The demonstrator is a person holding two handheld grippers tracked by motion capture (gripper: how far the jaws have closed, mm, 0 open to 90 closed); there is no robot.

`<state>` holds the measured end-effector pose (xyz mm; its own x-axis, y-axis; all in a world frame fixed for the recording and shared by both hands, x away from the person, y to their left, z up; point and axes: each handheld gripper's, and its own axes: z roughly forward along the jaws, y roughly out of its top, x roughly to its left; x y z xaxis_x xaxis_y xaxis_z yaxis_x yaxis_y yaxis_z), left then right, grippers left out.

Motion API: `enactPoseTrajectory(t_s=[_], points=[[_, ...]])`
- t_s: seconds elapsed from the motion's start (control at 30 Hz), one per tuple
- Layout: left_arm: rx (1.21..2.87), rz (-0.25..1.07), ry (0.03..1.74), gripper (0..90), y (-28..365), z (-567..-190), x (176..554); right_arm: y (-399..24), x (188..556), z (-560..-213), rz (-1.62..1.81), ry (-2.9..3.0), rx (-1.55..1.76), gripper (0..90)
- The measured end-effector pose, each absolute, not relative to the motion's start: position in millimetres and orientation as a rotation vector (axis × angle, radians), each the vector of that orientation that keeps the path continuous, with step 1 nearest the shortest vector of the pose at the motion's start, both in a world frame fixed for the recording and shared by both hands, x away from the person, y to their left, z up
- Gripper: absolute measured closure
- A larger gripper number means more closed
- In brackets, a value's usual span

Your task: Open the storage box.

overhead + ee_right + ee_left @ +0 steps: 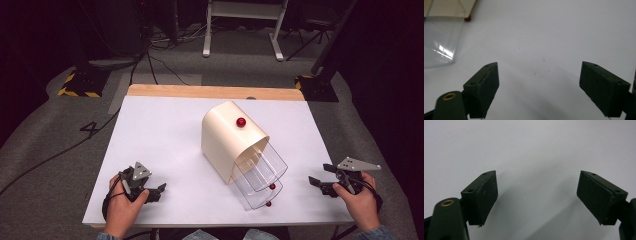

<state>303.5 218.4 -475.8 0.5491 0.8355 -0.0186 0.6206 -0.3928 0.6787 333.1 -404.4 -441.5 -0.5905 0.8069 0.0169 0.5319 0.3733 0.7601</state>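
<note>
A cream curved-top box [227, 137] lies in the middle of the white table [165, 145], with a red knob [241, 121] on its upper face. Two clear plastic drawers [260, 177] slide out of its near end, each with a small red knob [272, 186]. My left gripper [159, 190] rests near the front left edge, open, with bare table between its pads [485, 195]. My right gripper [316, 179] sits at the front right, open, jaws pointing toward the drawers. A clear drawer corner [441, 40] shows in the upper left of the right gripper view.
A strip of wooden board [215, 91] shows along the table's far edge. Beyond it lie grey carpet, cables [150, 60] and a white desk frame [240, 25]. Bare white table spreads left of the box and between the two grippers.
</note>
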Motion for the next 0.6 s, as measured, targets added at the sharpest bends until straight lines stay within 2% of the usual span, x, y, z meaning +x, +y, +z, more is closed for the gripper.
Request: enactPoseTrajectory(t_s=[0.4,0.6], points=[[2.153,0.418,1.157,14.8,227,-481,307,-411,336,-477,1.023,2.301,1.250,16.0],[2.161,0.423,1.152,14.3,226,-482,306,-408,333,-481,1.011,2.292,1.197,12.6]])
